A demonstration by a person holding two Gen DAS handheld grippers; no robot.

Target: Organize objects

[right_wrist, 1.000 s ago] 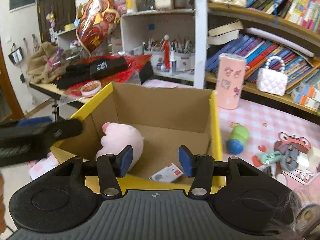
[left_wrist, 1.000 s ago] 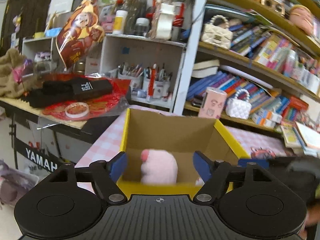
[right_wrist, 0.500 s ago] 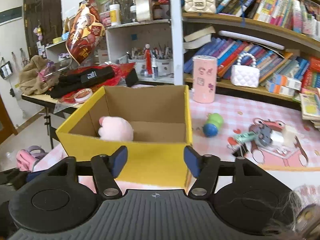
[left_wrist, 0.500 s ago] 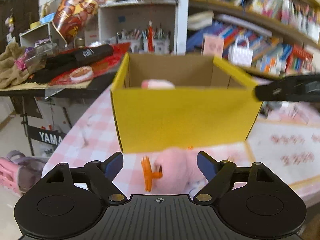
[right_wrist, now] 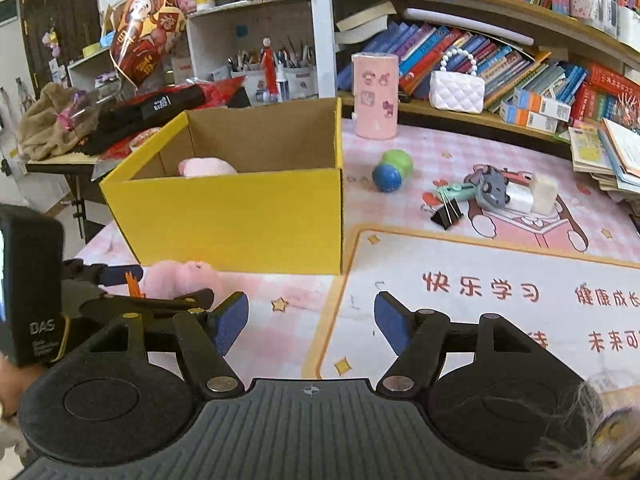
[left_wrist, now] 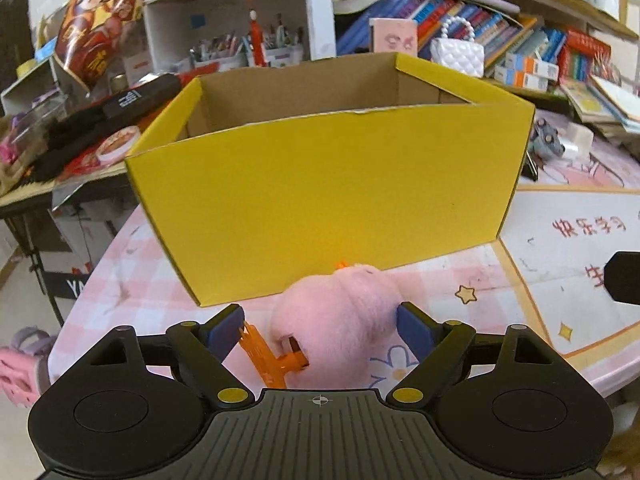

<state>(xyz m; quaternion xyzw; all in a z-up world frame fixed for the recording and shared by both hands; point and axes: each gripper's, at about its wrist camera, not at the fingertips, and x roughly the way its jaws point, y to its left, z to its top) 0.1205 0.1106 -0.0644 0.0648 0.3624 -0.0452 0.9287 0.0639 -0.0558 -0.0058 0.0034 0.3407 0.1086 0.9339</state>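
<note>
A yellow cardboard box stands open on the pink checked table; it also shows in the right wrist view, with a pink plush inside. A second pink plush with orange feet lies on the table in front of the box. My left gripper is open, its fingers either side of this plush, the right pad touching it. The plush and the left gripper also show in the right wrist view. My right gripper is open and empty above the table, right of the left one.
A green and blue toy, a black binder clip, a grey toy and a white block lie right of the box. A pink cylinder stands behind. Bookshelves line the back; a cluttered side table is left.
Both grippers pulled back from over the box and dropped low. The left one came down around the pink plush in front of the box. The right one drew back further.
</note>
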